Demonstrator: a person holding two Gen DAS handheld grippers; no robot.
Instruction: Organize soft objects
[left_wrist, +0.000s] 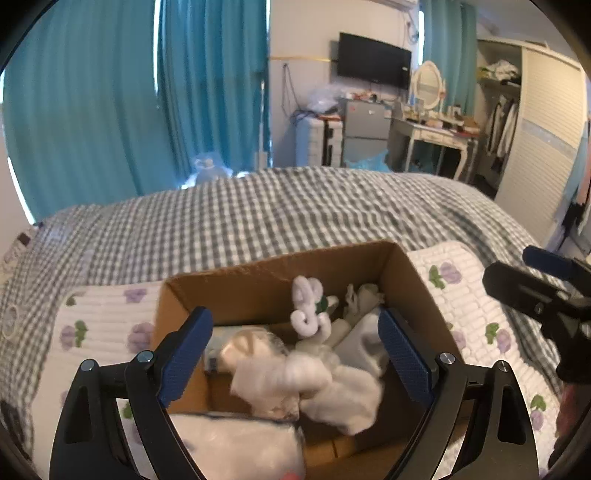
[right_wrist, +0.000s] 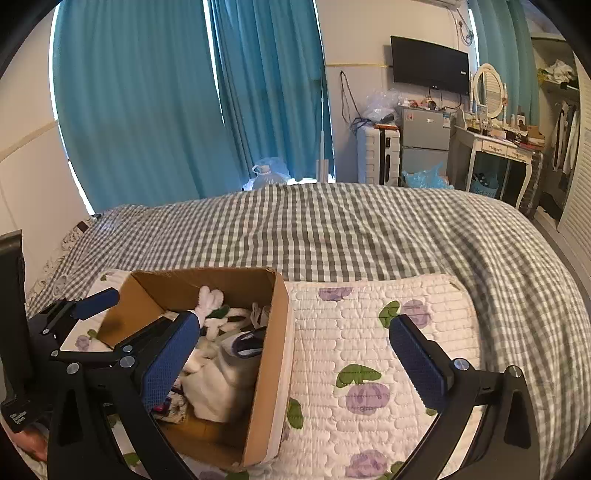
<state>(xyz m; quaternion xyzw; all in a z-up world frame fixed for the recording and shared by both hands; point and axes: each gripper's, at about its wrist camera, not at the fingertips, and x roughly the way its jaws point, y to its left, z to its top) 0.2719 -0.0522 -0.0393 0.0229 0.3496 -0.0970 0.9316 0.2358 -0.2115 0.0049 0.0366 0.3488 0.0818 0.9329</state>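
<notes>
An open cardboard box (left_wrist: 258, 273) stands on a white quilted mat on the bed. Inside lie several pale soft items: a white twisted plush toy (left_wrist: 308, 314), a blurred white cloth (left_wrist: 295, 380) and a plastic-wrapped pale bundle (left_wrist: 251, 347). My left gripper (left_wrist: 293, 314) hovers over the box, jaws wide open, its pads clear of the cloth below them. My right gripper (right_wrist: 293, 321) is open and empty, straddling the box's right wall (right_wrist: 275, 332) and the mat. The left gripper's blue finger (right_wrist: 98, 301) shows at the box's left side. The right gripper (left_wrist: 535, 291) appears at the right edge of the left wrist view.
The quilted mat (right_wrist: 369, 332) has purple flowers and lies on a grey checked bedspread (right_wrist: 332, 229). Another white wrapped bundle (left_wrist: 236, 446) sits at the box's near edge. Beyond the bed are teal curtains (right_wrist: 147, 110), a suitcase (right_wrist: 380, 155), a small fridge (right_wrist: 424, 136) and a dressing table (right_wrist: 495, 147).
</notes>
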